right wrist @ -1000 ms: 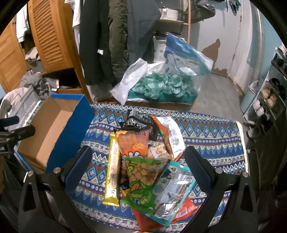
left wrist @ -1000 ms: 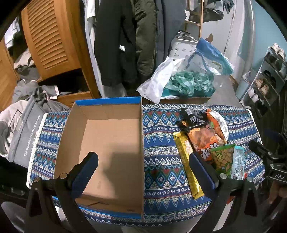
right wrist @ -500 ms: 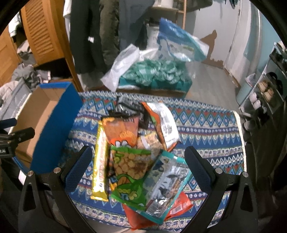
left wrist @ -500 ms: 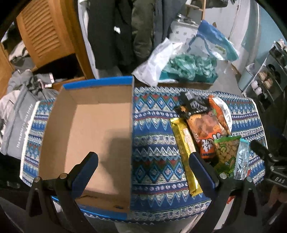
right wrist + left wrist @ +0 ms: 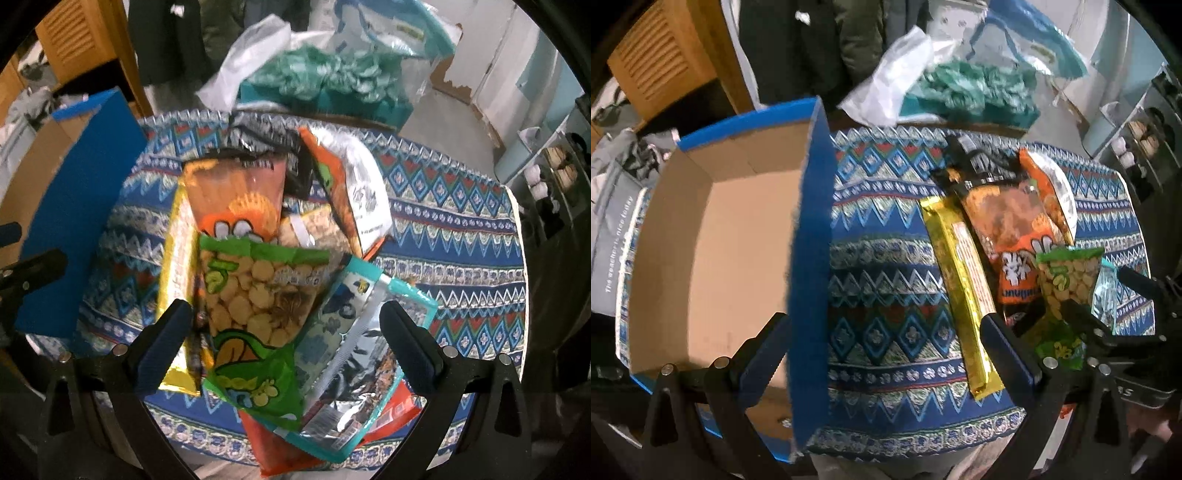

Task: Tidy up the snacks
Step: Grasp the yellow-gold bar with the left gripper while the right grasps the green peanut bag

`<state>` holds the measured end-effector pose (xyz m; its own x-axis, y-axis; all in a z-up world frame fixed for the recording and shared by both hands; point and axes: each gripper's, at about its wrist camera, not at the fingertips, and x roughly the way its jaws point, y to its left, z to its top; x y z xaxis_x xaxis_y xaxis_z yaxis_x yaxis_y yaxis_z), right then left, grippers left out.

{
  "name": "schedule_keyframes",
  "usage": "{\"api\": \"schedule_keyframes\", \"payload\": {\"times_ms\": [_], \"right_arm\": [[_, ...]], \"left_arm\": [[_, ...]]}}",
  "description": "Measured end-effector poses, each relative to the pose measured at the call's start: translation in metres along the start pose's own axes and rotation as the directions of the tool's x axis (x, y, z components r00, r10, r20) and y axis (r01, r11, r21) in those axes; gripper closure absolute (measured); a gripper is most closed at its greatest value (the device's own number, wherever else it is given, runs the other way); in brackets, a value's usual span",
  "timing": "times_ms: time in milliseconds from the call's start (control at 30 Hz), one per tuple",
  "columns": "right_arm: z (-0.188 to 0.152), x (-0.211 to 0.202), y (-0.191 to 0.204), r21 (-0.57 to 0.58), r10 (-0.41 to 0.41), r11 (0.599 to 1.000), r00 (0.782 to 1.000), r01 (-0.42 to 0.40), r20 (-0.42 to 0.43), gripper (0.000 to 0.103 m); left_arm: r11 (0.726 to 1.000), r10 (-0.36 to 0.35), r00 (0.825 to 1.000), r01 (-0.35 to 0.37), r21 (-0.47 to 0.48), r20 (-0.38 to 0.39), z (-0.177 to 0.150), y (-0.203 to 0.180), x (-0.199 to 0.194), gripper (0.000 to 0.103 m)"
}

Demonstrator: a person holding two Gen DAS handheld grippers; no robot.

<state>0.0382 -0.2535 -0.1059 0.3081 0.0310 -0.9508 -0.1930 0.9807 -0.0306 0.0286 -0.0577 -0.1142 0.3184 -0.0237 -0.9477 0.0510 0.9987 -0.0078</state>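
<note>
An empty cardboard box [image 5: 720, 251] with blue outer walls sits on the left of the patterned table; it also shows in the right wrist view [image 5: 74, 206]. A pile of snack bags lies to its right: a green bag [image 5: 255, 302], an orange bag [image 5: 236, 199], a long yellow bar [image 5: 960, 284], a teal-edged foil bag [image 5: 354, 339]. My left gripper [image 5: 886, 354] is open, straddling the box's right wall. My right gripper [image 5: 284, 343] is open, low over the green bag, empty.
The table carries a blue patterned cloth [image 5: 886, 258]. Behind it are a teal bundle and plastic bags [image 5: 325, 70], hanging coats and a wooden louvred door [image 5: 661, 66]. A shoe rack [image 5: 1145, 136] stands at the right. Grey clothing [image 5: 613, 206] lies left of the box.
Both grippers have moved forward and down toward the table. The left one shifted right across the box wall; the right one closed in over the snack pile.
</note>
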Motion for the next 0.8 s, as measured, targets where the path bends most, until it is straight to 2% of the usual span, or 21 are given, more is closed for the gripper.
{"api": "schedule_keyframes", "payload": {"times_ms": [233,333,400,500,800], "right_arm": [[-0.003,0.023,0.004,-0.033,-0.013,0.999,0.999,0.012,-0.04,0.009],[-0.005,0.033,0.005,-0.035,0.007,0.999,0.998,-0.009,-0.062,0.023],[-0.007,0.037,0.003,-0.034,0.024,0.999,0.997,-0.026,-0.072,0.039],[-0.006,0.038,-0.001,-0.009,0.06,0.998,0.995,-0.06,-0.075,0.05],[-0.001,0.027,-0.016,0.03,0.077,0.997,0.997,-0.076,-0.031,0.053]], "left_arm": [[1.0,-0.017,0.999,0.018,0.021,-0.046,-0.002,-0.014,0.019,0.001],[0.999,-0.031,0.997,0.032,0.01,-0.066,-0.003,-0.018,0.028,0.001],[0.999,-0.031,0.997,0.032,0.012,-0.073,-0.002,-0.021,0.032,0.001],[1.0,-0.023,0.997,0.024,0.015,-0.076,0.0,-0.025,0.037,0.001],[0.999,-0.049,0.994,0.048,-0.016,-0.095,0.014,-0.037,0.057,0.001]]}}
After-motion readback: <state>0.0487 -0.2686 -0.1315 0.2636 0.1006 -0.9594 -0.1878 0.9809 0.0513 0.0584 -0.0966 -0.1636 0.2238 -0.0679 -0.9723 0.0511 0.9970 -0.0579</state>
